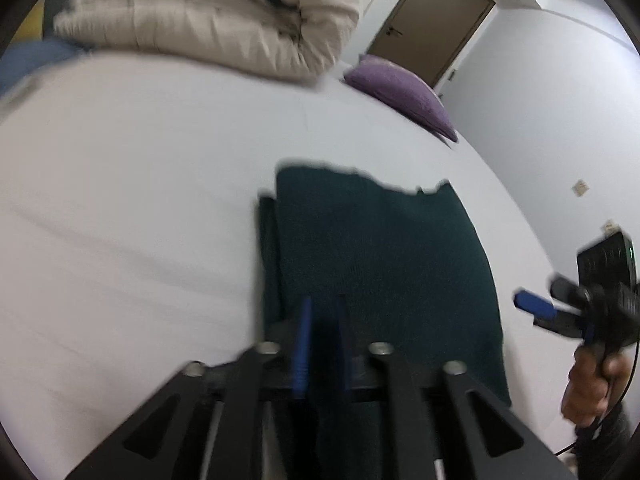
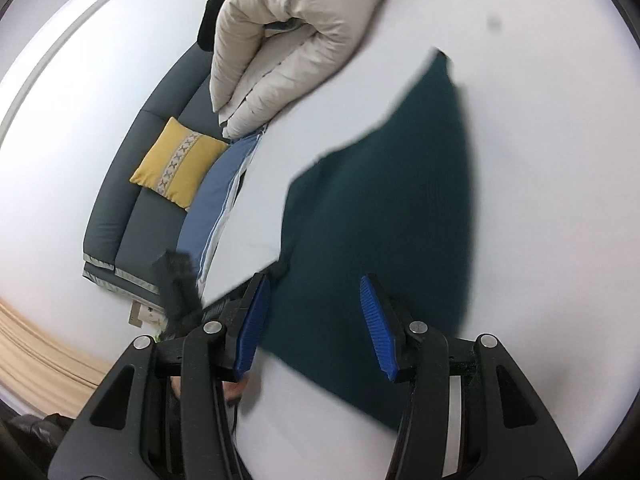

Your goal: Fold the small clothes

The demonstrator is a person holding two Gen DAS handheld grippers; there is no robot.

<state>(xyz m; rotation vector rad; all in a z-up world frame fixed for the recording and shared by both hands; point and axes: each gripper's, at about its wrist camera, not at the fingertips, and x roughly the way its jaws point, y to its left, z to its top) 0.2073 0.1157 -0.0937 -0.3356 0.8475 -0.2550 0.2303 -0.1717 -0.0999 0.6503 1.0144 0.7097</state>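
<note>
A dark green garment [image 1: 380, 264] lies folded flat on the white bed [image 1: 120, 200]; the left gripper [image 1: 324, 312] hovers over its near edge, jaws narrow, and whether cloth is pinched I cannot tell; the right gripper [image 2: 316, 320] stands with jaws apart and empty above the garment; a beige duvet [image 2: 288, 40] lies beyond

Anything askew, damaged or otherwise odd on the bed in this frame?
Little stands out. The dark green garment lies flat on the white sheet, but its fold is uneven: a strip of the lower layer sticks out along one side, and its far edge looks jagged. Motion blur hides finer detail.
</note>
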